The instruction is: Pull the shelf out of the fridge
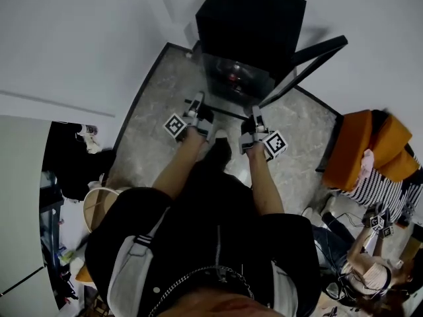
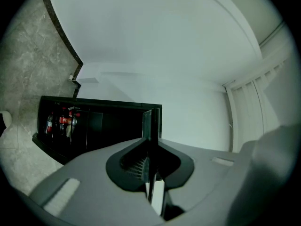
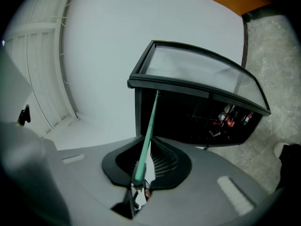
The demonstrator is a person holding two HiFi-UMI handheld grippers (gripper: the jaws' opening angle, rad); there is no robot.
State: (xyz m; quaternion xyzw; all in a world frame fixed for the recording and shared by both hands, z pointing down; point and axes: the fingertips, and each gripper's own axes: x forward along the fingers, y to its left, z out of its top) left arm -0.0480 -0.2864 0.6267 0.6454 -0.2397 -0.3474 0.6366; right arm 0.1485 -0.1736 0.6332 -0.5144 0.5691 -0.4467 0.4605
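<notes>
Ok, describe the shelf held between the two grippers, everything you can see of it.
The shelf is a thin, flat pane, apparently clear glass with a green-tinted edge. It lies roughly level and is seen edge-on in both gripper views. The left gripper and right gripper each have their jaws closed on its near edge, one toward each side. It stretches toward the open black fridge; whether its far end sits inside cannot be told.
</notes>
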